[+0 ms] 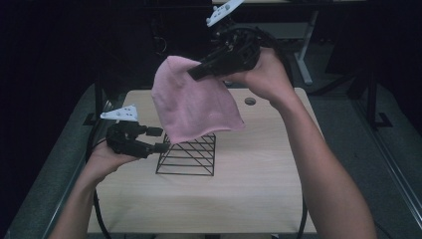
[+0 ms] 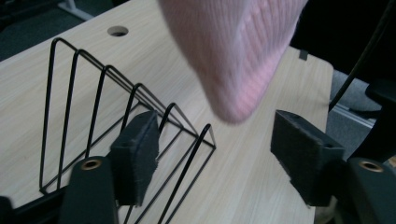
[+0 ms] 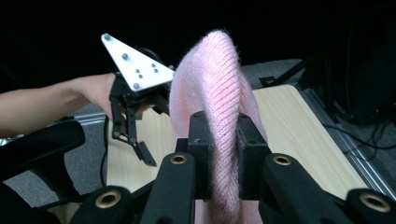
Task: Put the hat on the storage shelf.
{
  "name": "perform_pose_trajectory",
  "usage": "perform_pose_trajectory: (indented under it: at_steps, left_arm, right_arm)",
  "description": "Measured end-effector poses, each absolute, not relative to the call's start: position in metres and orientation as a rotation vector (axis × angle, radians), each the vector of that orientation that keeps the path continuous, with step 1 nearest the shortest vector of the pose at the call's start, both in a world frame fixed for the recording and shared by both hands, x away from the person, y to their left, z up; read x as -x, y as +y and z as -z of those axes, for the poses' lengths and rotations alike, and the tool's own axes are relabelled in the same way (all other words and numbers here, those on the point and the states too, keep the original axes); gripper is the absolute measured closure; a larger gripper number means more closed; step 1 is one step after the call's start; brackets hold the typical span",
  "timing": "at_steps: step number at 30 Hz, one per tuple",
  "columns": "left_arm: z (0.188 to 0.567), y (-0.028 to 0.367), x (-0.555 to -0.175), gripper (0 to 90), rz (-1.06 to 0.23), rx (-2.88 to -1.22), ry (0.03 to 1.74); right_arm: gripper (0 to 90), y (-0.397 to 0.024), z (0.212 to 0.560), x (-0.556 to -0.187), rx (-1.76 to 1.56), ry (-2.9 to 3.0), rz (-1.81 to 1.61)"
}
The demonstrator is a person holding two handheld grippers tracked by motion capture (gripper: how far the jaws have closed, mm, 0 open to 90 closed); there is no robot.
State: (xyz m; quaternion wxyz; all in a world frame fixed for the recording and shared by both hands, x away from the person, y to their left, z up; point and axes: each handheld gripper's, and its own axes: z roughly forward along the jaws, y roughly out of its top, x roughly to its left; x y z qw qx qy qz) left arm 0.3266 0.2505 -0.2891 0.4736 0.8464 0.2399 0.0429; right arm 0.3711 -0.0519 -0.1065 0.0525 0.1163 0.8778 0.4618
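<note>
A pink knitted hat (image 1: 191, 102) hangs in the air above the table, held near its top by my right gripper (image 1: 195, 73), which is shut on it. In the right gripper view the knit (image 3: 219, 116) is pinched between the two black pads. Beneath the hat stands a black wire rack (image 1: 191, 153). My left gripper (image 1: 160, 139) sits at the rack's left end, open with nothing between its pads. In the left gripper view the hat's lower corner (image 2: 233, 60) hangs above and beyond the pads, and the rack (image 2: 107, 116) lies to the left.
The light wooden table (image 1: 249, 189) has a round cable hole (image 1: 250, 101) at its back right. Grey floor and a desk leg (image 1: 304, 62) lie beyond the table. The surroundings are dark.
</note>
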Motion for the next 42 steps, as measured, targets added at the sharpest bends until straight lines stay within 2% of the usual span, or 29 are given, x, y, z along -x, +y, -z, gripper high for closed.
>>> perform_pose_trajectory:
  at_steps: [2, 7, 9, 12, 27, 42]
  left_arm:
    - [0.289, 0.252, -0.328, 37.9, -0.093, -2.055, 0.586]
    - [0.288, 0.259, -0.329, 61.4, -0.074, -2.039, 0.588]
    - [0.288, 0.261, -0.329, 73.6, -0.069, -2.028, 0.594]
    - [0.289, 0.266, -0.329, 81.8, -0.065, -2.036, 0.6]
    - [0.303, 0.275, -0.34, 83.1, -0.117, -2.092, 0.682]
    - [0.319, 0.264, -0.354, 83.0, -0.133, -2.144, 0.718]
  right_arm:
    - [79.1, -0.047, 0.107, -0.371, -0.333, 2.671, -1.407]
    - [79.1, -0.035, 0.107, -0.372, -0.31, 2.673, -1.427]
    - [79.1, -0.033, 0.109, -0.373, -0.321, 2.669, -1.434]
    - [79.1, -0.031, 0.113, -0.376, -0.332, 2.664, -1.441]
    - [79.1, -0.036, 0.15, -0.399, -0.448, 2.669, -1.442]
    - [79.1, -0.051, 0.175, -0.41, -0.548, 2.666, -1.457]
